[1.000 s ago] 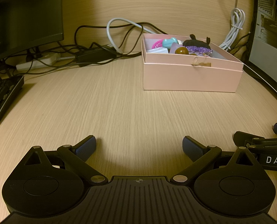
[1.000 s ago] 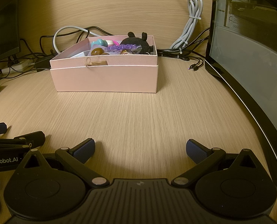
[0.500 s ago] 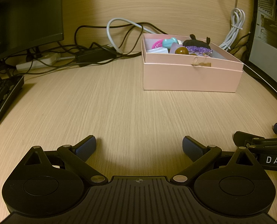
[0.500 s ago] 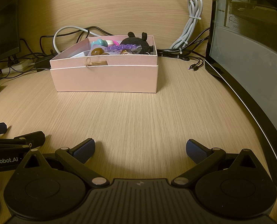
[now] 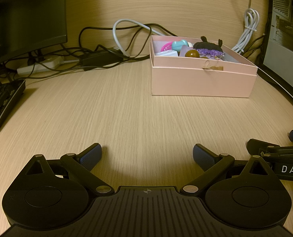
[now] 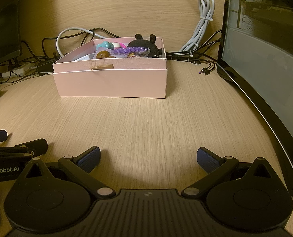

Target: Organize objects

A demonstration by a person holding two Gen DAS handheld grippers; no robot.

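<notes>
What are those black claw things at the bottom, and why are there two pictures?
Each picture comes from a small camera on a hand-held grabber that a person carries, one in each hand. One picture looks along the left gripper, the other along the right gripper. Both are open and hold nothing. They sit low over a wooden desk. Ahead is a pink box with small things in it: a black plush toy, a purple bracelet and a brown ball. Cables lie behind it.

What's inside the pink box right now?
The pink box holds a black plush, purple beaded strand, brown bead, teal piece and pink ring. Anything beneath them is hidden.
</notes>
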